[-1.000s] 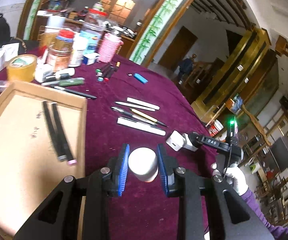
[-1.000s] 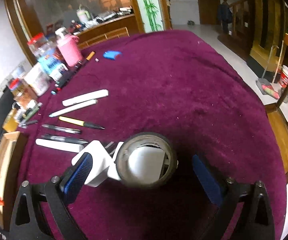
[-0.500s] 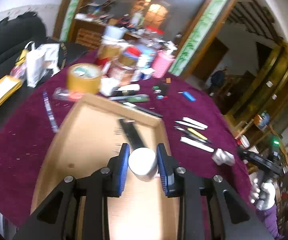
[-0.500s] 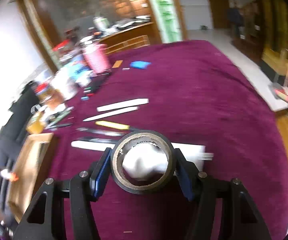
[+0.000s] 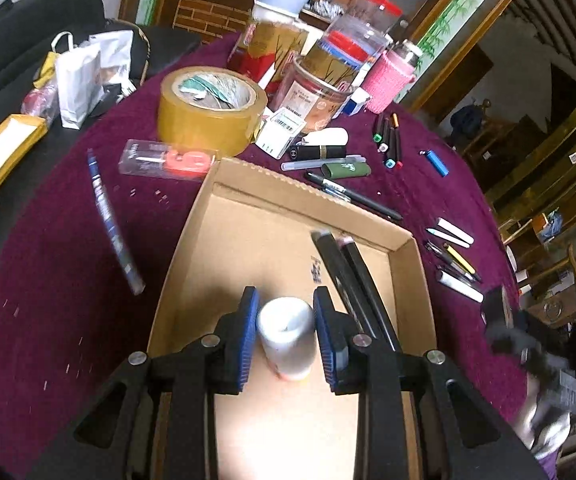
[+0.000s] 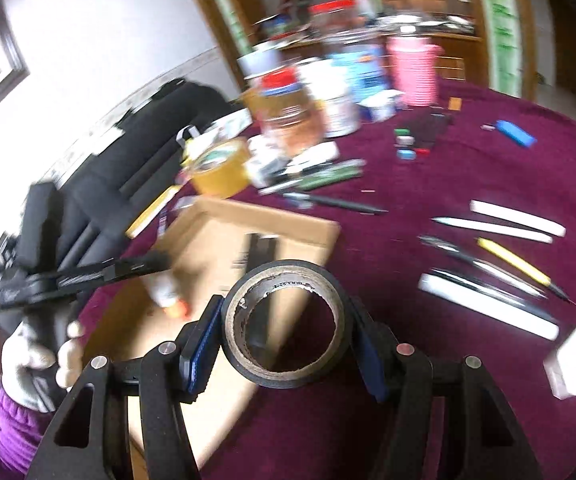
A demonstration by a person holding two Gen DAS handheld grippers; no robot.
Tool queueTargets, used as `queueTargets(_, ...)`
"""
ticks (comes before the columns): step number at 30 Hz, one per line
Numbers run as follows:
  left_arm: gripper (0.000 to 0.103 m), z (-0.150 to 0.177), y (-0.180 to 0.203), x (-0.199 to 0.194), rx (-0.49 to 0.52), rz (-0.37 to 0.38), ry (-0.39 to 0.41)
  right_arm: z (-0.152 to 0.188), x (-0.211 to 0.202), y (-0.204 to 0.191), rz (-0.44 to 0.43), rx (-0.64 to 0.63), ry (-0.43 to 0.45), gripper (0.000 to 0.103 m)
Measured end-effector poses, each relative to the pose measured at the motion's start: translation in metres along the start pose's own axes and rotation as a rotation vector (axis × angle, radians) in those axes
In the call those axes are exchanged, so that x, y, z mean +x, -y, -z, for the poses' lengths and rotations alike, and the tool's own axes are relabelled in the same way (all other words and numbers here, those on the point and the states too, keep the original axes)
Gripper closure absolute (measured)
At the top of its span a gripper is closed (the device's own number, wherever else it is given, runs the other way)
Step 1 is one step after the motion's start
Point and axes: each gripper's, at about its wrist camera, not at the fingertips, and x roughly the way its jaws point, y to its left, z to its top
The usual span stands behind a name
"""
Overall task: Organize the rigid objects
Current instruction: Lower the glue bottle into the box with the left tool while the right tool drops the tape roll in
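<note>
Surface: maroon tablecloth, cardboard tray.
Left gripper: jaws narrow, gripping white bottle.
Right gripper: jaws clamping black tape roll.

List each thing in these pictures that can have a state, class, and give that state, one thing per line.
Left gripper: shut on the white bottle.
White bottle: gripped, over the cardboard tray.
Right gripper: shut on the black tape roll.
Black tape roll: gripped, held above the tray's edge.
Cardboard tray: open, two black markers inside.
Black markers: lying side by side.
Yellow tape roll: lying flat on the tablecloth.
</note>
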Motion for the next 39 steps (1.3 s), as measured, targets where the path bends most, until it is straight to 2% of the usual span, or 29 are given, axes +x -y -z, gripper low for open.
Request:
queueTargets(6, 0.076, -0.025, -0.003, 0.048, -0.021, -0.004, -0.089, -0.005, 0.035, -0.034, -0.032, -0.054, -0.056, 0.038)
queueTargets(12, 0.077, -0.037, 0.007, 0.064, -0.007, -0.008, -0.099, -0.009, 0.054, -0.039, -0.013, -0.085, -0.087, 0.038)
queueTargets(14, 0.071, -0.039, 0.008, 0.065, -0.019, 0.001, -0.099, -0.011, 0.059, -0.037, -0.01, -0.08, -0.093, 0.038)
queueTargets(16, 0.047, -0.04, 0.005, 0.064, -0.057, 0.039, -0.102, -0.012, 0.063, -0.035, -0.007, -0.079, -0.101, 0.038)
queueTargets(18, 0.046, -0.041, 0.005, 0.056, -0.077, 0.069, -0.101, -0.014, 0.067, -0.037, -0.01, -0.086, -0.11, 0.038)
queueTargets(22, 0.044, -0.039, 0.008, 0.021, -0.044, 0.042, -0.037, -0.023, 0.073, -0.049, -0.017, -0.126, -0.125, 0.038)
queueTargets(24, 0.043, -0.035, 0.005, -0.008, -0.037, 0.024, 0.032, -0.031, 0.078, -0.06, -0.025, -0.156, -0.134, 0.038)
queueTargets(27, 0.032, -0.028, -0.007, -0.046, -0.06, 0.01, 0.135, -0.043, 0.092, -0.074, -0.024, -0.192, -0.161, 0.038)
queueTargets(31, 0.031, -0.015, -0.028, -0.084, -0.113, 0.001, 0.226, -0.059, 0.125, -0.086, -0.036, -0.186, -0.236, 0.038)
queueTargets(35, 0.03, -0.001, -0.042, -0.1, -0.134, 0.005, 0.252, -0.062, 0.152, -0.091, 0.006, -0.19, -0.283, 0.038)
queueTargets(39, 0.029, 0.013, -0.049, -0.108, -0.139, 0.009, 0.252, -0.062, 0.162, -0.093, 0.074, -0.195, -0.28, 0.038)
